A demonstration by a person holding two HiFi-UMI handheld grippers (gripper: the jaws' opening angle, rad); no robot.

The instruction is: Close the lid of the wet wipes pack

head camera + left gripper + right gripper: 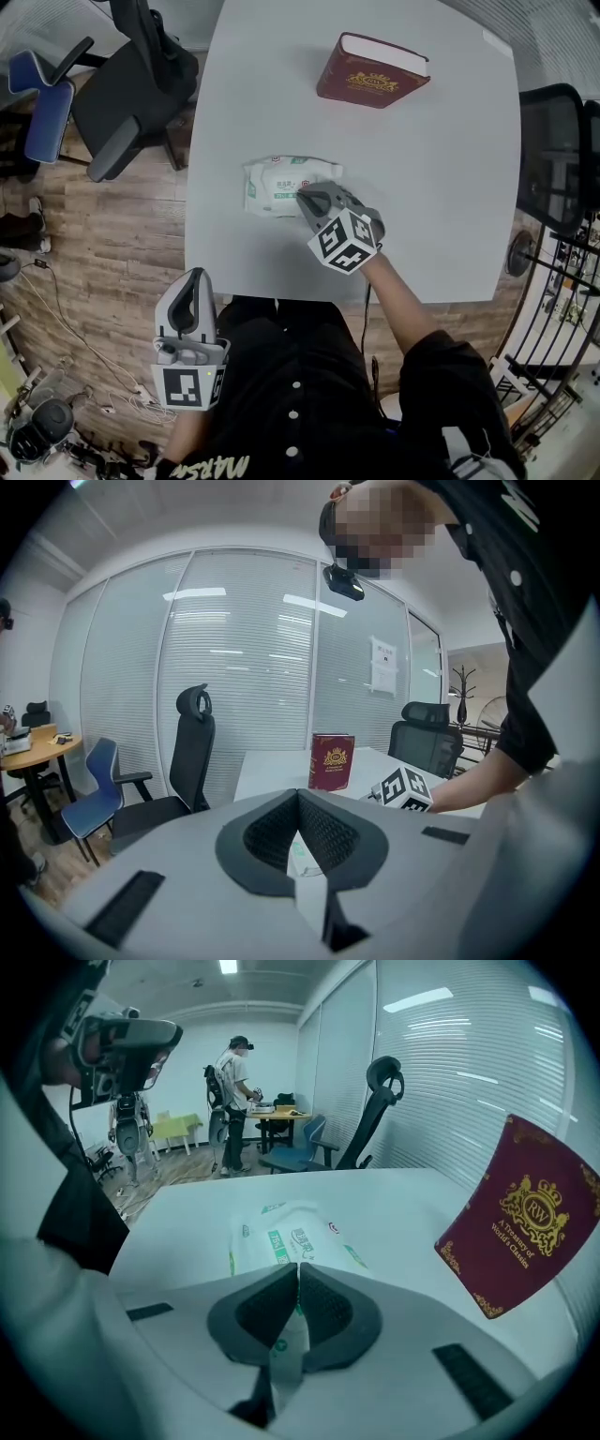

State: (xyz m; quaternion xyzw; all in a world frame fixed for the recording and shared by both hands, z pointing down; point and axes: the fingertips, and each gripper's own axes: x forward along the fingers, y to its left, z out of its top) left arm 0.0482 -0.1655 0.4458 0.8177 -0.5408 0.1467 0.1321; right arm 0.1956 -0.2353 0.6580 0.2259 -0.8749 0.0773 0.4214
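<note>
White table [450, 187] carries the pack [274, 186] near its 6 o'clock edge. The pack lies flat, and its long axis runs 9 to 3 o'clock in the head view. A book [373, 70] sits at 1 o'clock of the pack, well apart, and plays no part.

Right gripper [304, 196]: it comes in from 5 o'clock and points steeply down, with its tips on the pack's 3 o'clock half. The jaws are closed tip to tip. In the right gripper view the pack's printed film shows through the gap behind the tips. Whether a thin flap is nipped between the pads cannot be established, so no grip is recorded.

Left gripper [194, 277]: it is off the table at 7 o'clock of the pack and well apart from it. Its jaws are together and hold nothing.

Lid: it cannot be made out on the pack's top face in any view, so whether it is open or sealed cannot be told.

Assessment: the right gripper is the nearer one and is in contact with the pack, so the closing press falls to it. The controlling relation is the pack's 9-to-3 axis under the tips. A press or wipe would most likely run along that line towards 9 o'clock.

Risk: nothing braces the pack on its 9 o'clock side, so it may slide rather than seal.
</note>
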